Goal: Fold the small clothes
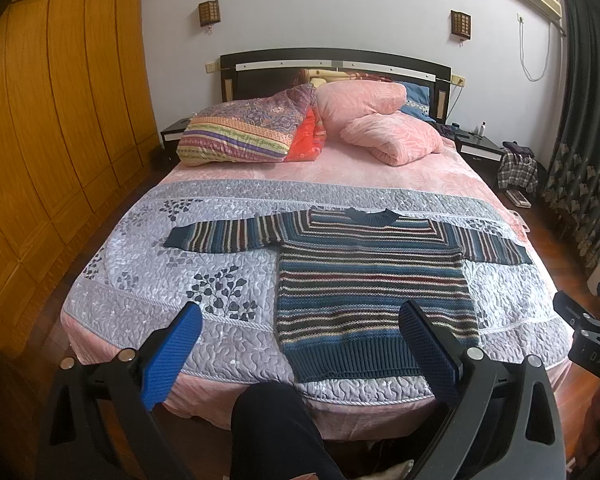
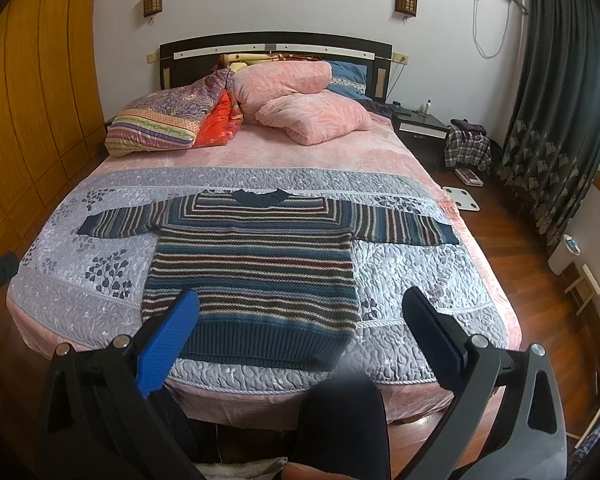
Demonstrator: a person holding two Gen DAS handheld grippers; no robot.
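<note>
The striped sweater (image 1: 374, 284) lies flat and face up on the grey quilt (image 1: 148, 280) at the foot of the bed (image 1: 380, 168), both sleeves spread wide, hem nearest the person; no fold has been made, so the whole job appears left; the left tool (image 1: 300, 338) and right tool (image 2: 302, 322) both gape empty above the near edge, touching nothing.

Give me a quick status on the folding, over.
Left tongs open, empty. Right tongs open, empty. Striped sweater flat on the bed quilt, sleeves spread, unfolded. Nothing blocking it.
</note>
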